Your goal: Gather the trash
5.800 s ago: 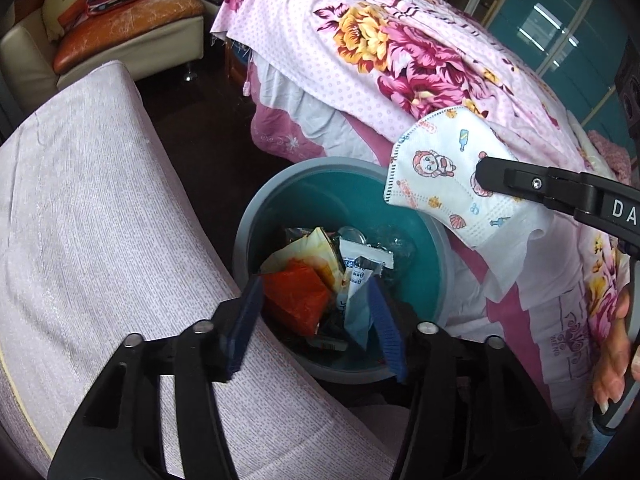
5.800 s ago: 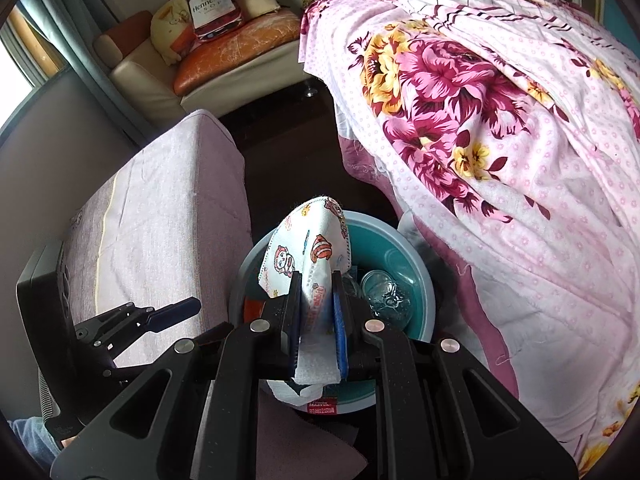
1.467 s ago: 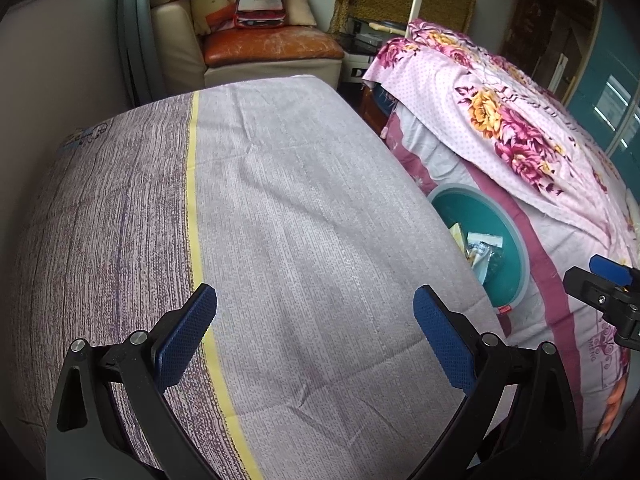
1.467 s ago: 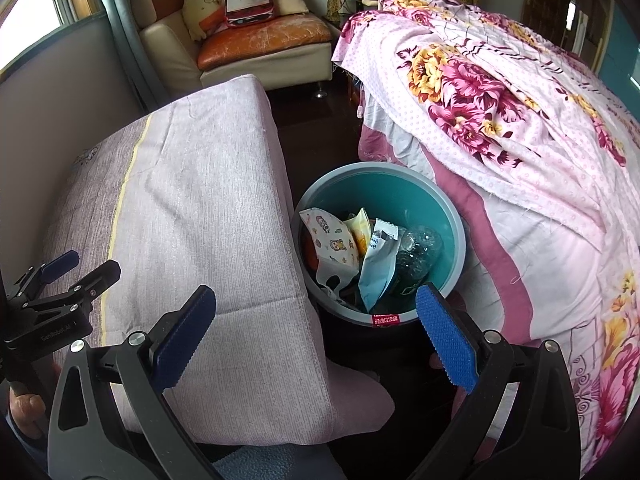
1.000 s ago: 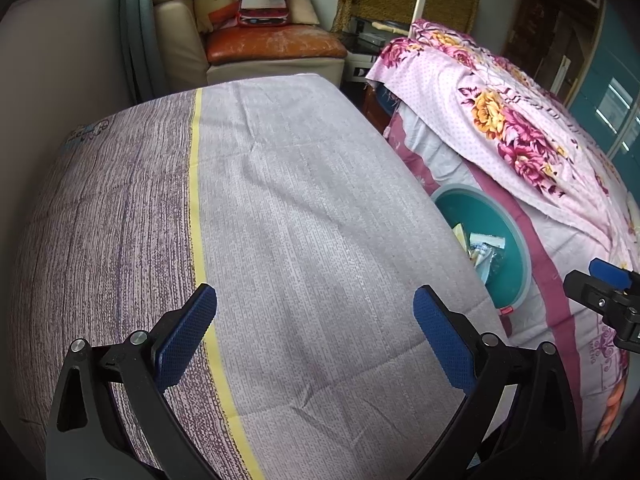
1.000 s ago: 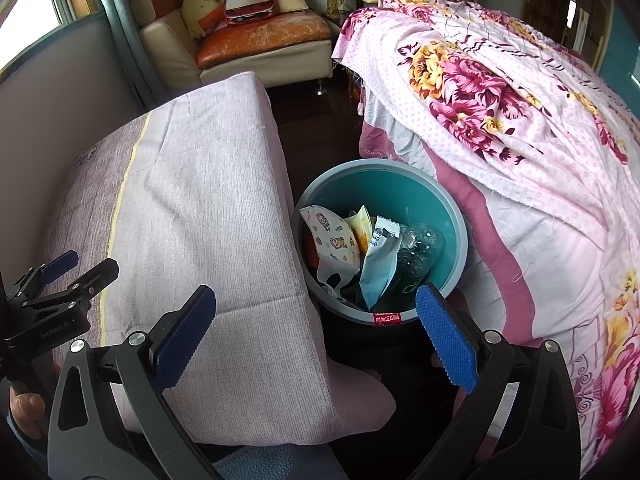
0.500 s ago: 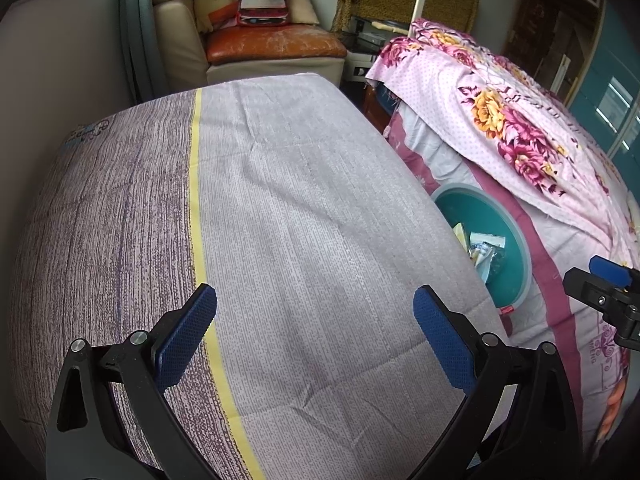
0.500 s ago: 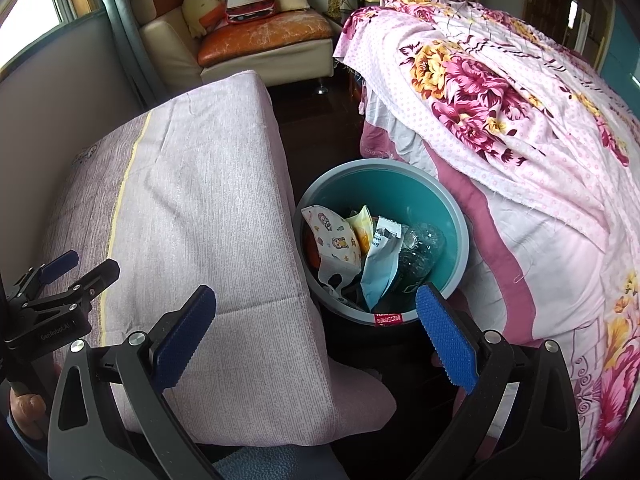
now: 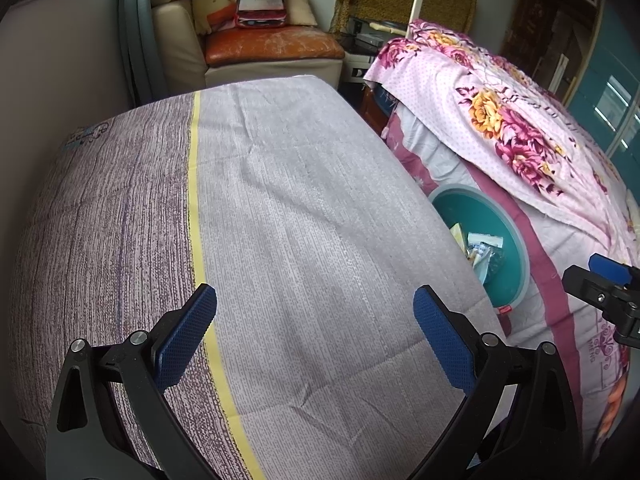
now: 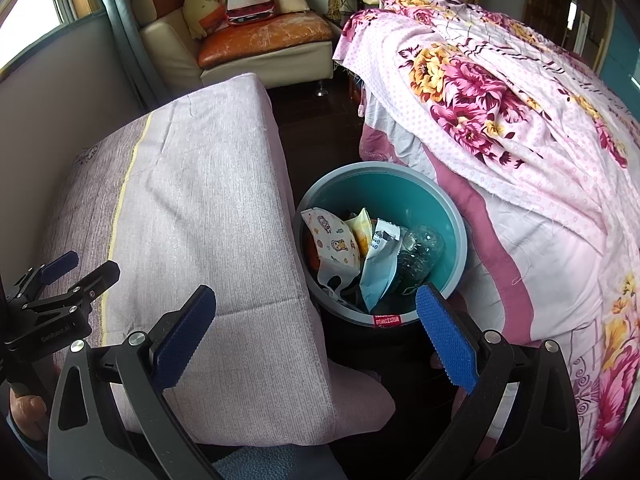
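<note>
A teal bin with a grey rim point(image 10: 460, 224) stands on the floor between two beds. Inside it lie a cartoon-print face mask point(image 10: 334, 242), a white and blue wrapper point(image 10: 378, 264), a yellow packet point(image 10: 362, 226) and a clear plastic bottle point(image 10: 420, 248). My right gripper point(image 10: 316, 326) hovers open and empty above the bin's near rim. In the left wrist view the bin point(image 9: 516, 240) is partly hidden behind the mattress edge. My left gripper point(image 9: 316, 324) is held open and empty over the lilac bed point(image 9: 280, 220).
A floral pink bedspread point(image 10: 500, 92) hangs close to the bin's right side. The lilac striped mattress point(image 10: 192, 208) borders its left. A cream sofa with an orange cushion point(image 10: 264, 28) stands at the back. Dark floor point(image 10: 312, 136) runs between the beds.
The mask that my right gripper held 5.8 s ago now lies in the bin, and both grippers have opened wide and pulled back. Over the last second nothing has visibly moved.
</note>
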A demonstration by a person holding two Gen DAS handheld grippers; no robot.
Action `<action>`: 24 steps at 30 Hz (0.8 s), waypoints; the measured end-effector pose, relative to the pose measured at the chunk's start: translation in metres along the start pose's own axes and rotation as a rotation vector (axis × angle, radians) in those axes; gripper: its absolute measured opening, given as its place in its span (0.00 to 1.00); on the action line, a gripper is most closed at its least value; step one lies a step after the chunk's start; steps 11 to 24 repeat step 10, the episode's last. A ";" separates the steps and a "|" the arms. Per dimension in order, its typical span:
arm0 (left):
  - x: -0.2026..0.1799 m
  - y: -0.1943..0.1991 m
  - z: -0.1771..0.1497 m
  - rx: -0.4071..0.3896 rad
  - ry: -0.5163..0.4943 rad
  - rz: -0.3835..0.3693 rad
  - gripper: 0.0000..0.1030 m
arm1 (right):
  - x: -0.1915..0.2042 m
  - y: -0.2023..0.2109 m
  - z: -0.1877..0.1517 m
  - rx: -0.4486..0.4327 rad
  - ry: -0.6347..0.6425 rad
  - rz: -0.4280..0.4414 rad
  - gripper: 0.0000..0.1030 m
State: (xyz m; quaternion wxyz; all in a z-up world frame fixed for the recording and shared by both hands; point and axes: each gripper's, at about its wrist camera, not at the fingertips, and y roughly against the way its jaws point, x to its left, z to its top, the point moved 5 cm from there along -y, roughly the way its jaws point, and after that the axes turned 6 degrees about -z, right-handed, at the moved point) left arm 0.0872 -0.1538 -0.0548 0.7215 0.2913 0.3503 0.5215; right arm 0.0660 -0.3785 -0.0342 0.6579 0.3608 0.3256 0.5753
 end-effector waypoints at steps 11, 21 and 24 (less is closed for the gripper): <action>-0.003 0.000 -0.002 0.009 -0.006 0.002 0.96 | -0.005 0.003 -0.002 -0.005 -0.006 -0.004 0.93; -0.003 0.000 -0.002 0.009 -0.006 0.002 0.96 | -0.005 0.003 -0.002 -0.005 -0.006 -0.004 0.93; -0.003 0.000 -0.002 0.009 -0.006 0.002 0.96 | -0.005 0.003 -0.002 -0.005 -0.006 -0.004 0.93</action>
